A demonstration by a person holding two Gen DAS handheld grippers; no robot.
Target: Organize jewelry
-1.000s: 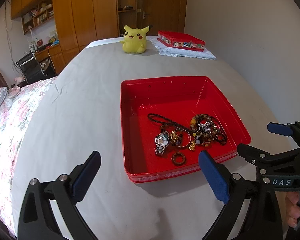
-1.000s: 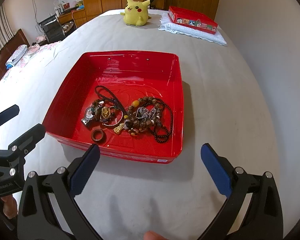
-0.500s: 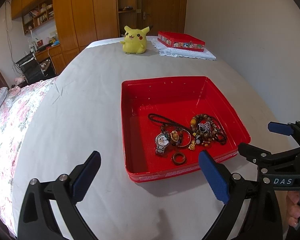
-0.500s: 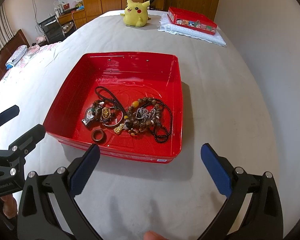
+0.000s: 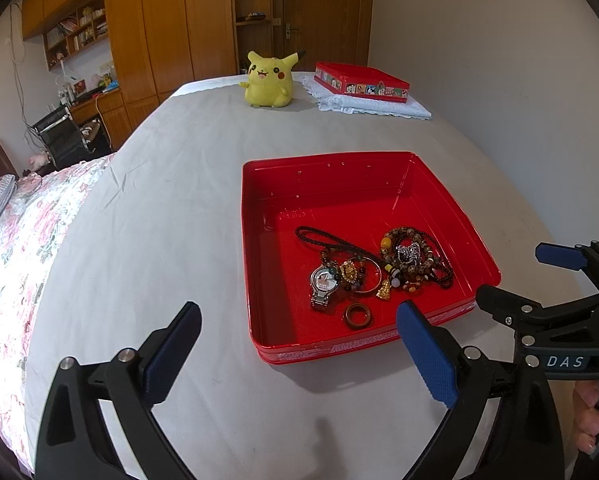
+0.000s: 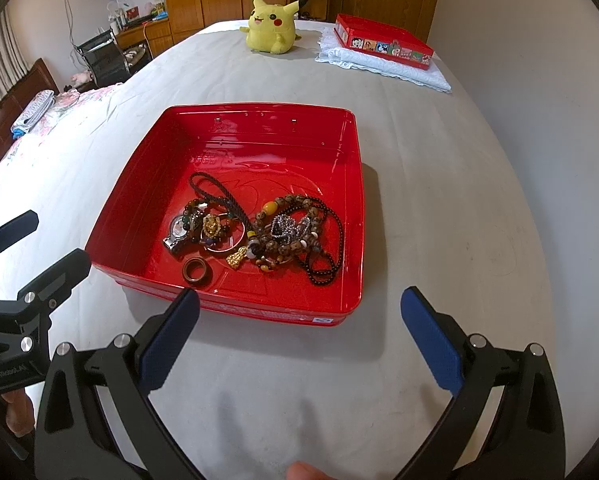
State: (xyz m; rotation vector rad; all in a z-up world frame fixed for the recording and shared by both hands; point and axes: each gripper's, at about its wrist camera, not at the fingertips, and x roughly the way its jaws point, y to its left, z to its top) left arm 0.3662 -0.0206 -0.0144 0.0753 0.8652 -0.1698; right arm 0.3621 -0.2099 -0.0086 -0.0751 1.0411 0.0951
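Left wrist view: left gripper (image 5: pixel 297 344) held low over the bed (image 5: pixel 147 200), fingers spread wide with nothing between them, its right blue pad overlapping the near rim of the red tray (image 5: pixel 363 350).
Right wrist view: right gripper (image 6: pixel 299 326) likewise low and level, jaws wide apart and empty, pointing at the tray's near edge.
Side by side: each gripper shows at the edge of the other's view, both just short of the tray and apart from each other.
Hands: fingertips of the person's hands peek out behind the gripper handles.
Red tray: sits flat on the grey sheet, all the jewelry gathered in its near half.
Nearest piece: brown ring (image 6: pixel 195 271), lying alone close to the near wall.
Behind it: wristwatch (image 6: pixel 178 233) on the left, a gold pendant (image 6: pixel 236 258) beside it, a thin bangle and a dark cord looping toward the middle.
Right cluster: beaded bracelets (image 6: pixel 295 236) tangled with a string of black beads.
Far end of the bed: yellow plush toy (image 6: pixel 273 24), and a second red box (image 6: pixel 383 40) resting on a white folded cloth (image 6: pixel 383 65).
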